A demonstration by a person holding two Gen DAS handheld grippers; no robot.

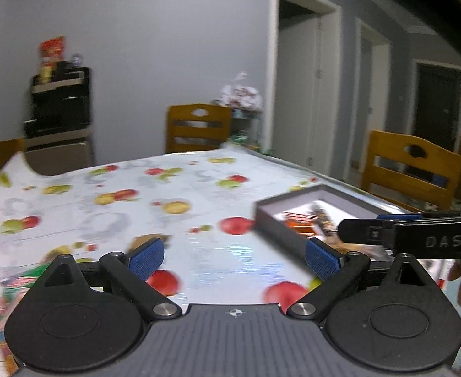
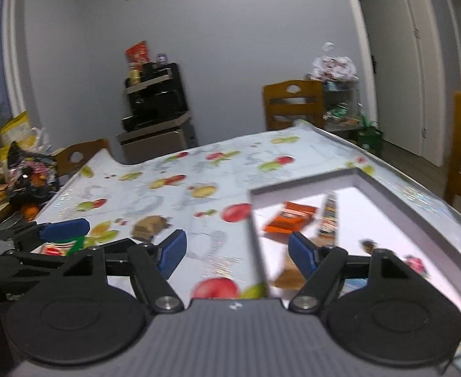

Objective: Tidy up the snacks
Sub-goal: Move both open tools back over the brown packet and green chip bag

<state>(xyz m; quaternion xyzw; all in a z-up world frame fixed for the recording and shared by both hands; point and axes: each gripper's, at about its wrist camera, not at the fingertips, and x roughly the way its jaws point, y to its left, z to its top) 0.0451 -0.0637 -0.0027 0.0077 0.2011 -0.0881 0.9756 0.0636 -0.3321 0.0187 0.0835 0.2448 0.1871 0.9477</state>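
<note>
Snacks remaining outside the box [image 2: 368,179]: your left gripper [image 1: 233,256], jaws spread and empty, has the green-and-red packet [image 1: 26,278] low to its left, nearer than your right gripper [image 2: 236,251], also released and empty, straddling the box's near wall.

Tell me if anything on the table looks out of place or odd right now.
Two snacks lie loose on the tablecloth, outside the grey box that already holds an orange packet: a brown snack and a green-and-red packet. Nothing looks spilled or damaged, though the frames are blurred.
</note>
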